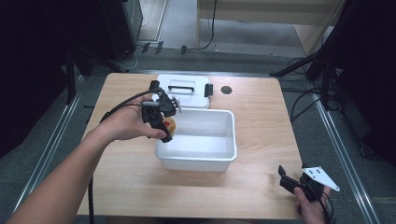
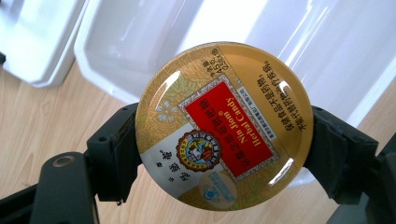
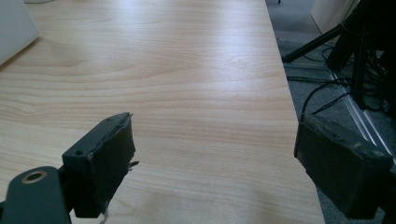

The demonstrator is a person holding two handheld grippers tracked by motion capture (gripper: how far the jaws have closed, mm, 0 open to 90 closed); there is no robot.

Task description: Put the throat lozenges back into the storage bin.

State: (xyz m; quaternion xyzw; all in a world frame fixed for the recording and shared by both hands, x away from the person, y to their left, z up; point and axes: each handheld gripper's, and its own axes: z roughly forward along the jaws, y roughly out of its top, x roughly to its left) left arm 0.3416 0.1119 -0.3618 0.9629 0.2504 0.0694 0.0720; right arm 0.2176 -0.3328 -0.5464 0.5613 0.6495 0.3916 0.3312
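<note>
Pale wood grain covers the surface (image 1: pixel 261 135), which carries a white plastic tub (image 1: pixel 198 137) near its middle and, touching the tub's far side, a white lid (image 1: pixel 184 91) lying flat with a dark handle on top. A small dark round spot (image 1: pixel 226 89) sits on the wood just right of the lid.

The person's left forearm reaches in from the lower left, and the left tool (image 1: pixel 162 122) hangs over the tub's left rim. In the left gripper view its jaws press from either side on a round golden candy tin (image 2: pixel 223 126), whose red label reads "Herbal Candy" upside down; the tub's white wall (image 2: pixel 140 42) lies behind it and bare wood below.

The right tool (image 1: pixel 292 179) rests low at the near right corner of the surface, well apart from the tub, held in the right hand (image 1: pixel 310 207). In the right gripper view its jaws stand spread wide with nothing between them, bare wood beyond.
</note>
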